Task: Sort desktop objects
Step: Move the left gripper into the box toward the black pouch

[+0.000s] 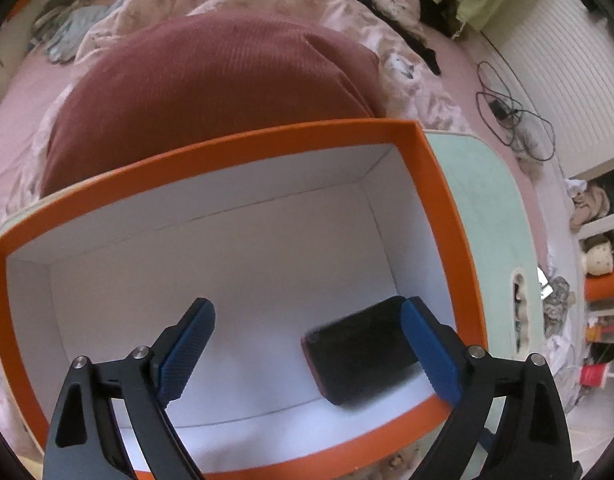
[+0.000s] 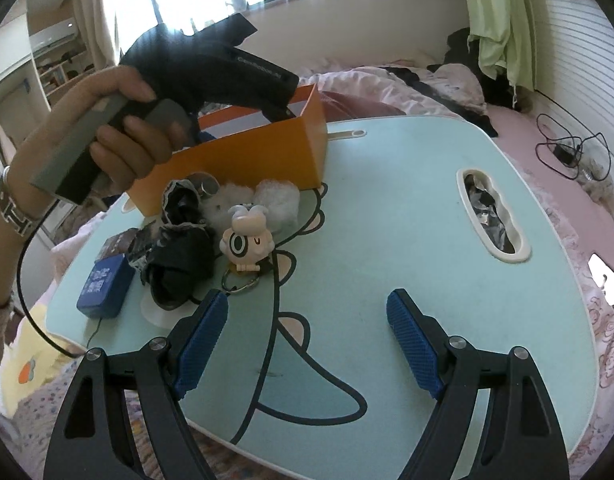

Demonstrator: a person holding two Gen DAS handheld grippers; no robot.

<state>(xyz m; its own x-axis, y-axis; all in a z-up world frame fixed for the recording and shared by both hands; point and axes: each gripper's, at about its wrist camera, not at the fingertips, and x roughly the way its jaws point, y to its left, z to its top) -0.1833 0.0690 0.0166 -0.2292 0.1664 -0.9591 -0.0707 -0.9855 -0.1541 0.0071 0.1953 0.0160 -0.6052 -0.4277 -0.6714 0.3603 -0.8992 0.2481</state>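
Note:
An orange box with a white inside fills the left wrist view. My left gripper hangs open over it, pointing steeply down. A black phone-like slab lies blurred on the box floor, against the right finger only. In the right wrist view my right gripper is open and empty above the pale blue lap table. Left of it lie a small toy figure on a keyring, a crumpled black cloth, a blue case and white fluffy pieces. Behind them stands the orange box.
A person's hand holds the left tool, whose black body dips into the box. The table sits on a bed with a dark red pillow and rumpled bedding. A slot cuts the table's right side. A black cable lies beyond.

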